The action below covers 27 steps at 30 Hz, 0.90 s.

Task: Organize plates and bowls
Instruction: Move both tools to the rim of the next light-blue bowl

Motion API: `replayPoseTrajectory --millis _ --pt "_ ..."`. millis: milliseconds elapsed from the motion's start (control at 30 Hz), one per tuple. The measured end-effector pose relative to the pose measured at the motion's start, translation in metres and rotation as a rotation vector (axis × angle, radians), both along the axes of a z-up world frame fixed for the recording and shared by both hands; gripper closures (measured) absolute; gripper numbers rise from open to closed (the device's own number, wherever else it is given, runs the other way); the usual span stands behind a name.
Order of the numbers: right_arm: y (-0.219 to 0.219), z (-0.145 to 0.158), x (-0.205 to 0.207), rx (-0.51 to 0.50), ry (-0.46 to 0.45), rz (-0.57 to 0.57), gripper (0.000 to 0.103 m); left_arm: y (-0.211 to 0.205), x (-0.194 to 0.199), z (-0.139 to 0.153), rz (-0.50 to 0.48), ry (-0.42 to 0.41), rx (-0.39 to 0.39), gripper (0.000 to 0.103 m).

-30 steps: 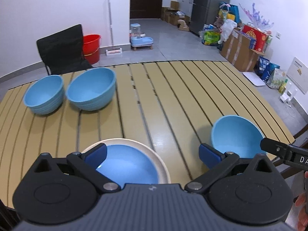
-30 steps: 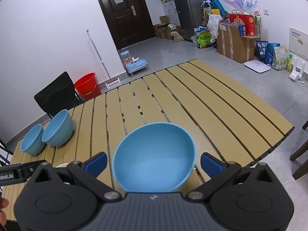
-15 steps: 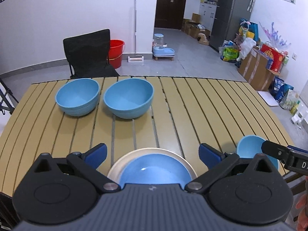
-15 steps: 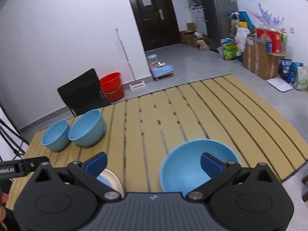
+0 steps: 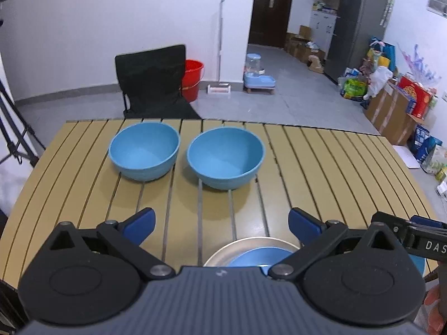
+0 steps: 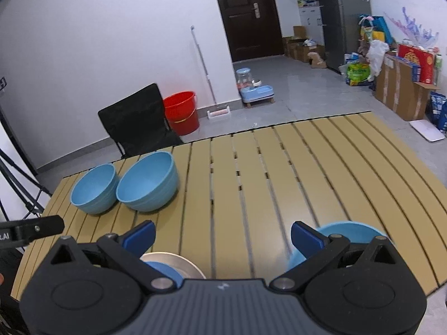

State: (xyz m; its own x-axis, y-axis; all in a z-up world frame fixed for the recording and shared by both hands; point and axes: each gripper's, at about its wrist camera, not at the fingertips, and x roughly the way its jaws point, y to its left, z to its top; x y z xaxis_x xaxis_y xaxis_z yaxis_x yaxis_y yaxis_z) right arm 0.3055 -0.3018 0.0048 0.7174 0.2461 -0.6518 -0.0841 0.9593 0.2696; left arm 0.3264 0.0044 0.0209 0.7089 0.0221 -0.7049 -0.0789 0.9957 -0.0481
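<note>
In the left wrist view our left gripper (image 5: 220,224) hangs above the bench (image 5: 321,167) with its fingers (image 5: 139,224) spread wide and nothing between them. We judge that we are between grasps: nothing is held, and the step in hand is choosing which dish to gather. Ahead of the fingers, well apart from them, stand two bowls side by side: the left bowl (image 5: 144,150) beyond the left finger and the middle bowl (image 5: 225,157) roughly on the midline. Both look empty. Just below and behind the fingertips, toward the right finger, lies a plate (image 5: 223,254) with a blue dish (image 5: 259,255) in it; whether that is a small plate or a shallow bowl we cannot tell, since the gripper body covers most of it. The other gripper's tip shows at the right edge.

In the right wrist view our right gripper (image 6: 222,231) is likewise wide and empty. A third bowl (image 6: 354,230) sits just behind the right finger, partly hidden. The plate (image 6: 178,261) with its dish (image 6: 162,268) lies under the left finger. The two far bowls (image 6: 95,188) (image 6: 148,181) stand ahead and left, almost touching.

Next, we think, comes lowering over a rim and closing, perhaps on the near bowl, to nest it with the others.
</note>
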Motion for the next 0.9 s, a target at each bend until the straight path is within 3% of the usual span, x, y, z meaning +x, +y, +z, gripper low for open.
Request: replayPoseTrajectory --millis 200,733,900 --pt "0.025 -0.01 0.025 -0.025 0.038 0.053 0.0 0.013 0.026 -0.014 0.022 0.044 0.033 0.0" --pt "0.095 -0.009 0.106 -0.027 0.083 0.143 0.0 0.068 0.109 -0.027 0.079 0.123 0.018 0.0" --pt "0.119 -0.01 0.133 -0.045 0.117 0.157 0.0 0.078 0.14 -0.038 0.086 0.189 -0.006 0.001"
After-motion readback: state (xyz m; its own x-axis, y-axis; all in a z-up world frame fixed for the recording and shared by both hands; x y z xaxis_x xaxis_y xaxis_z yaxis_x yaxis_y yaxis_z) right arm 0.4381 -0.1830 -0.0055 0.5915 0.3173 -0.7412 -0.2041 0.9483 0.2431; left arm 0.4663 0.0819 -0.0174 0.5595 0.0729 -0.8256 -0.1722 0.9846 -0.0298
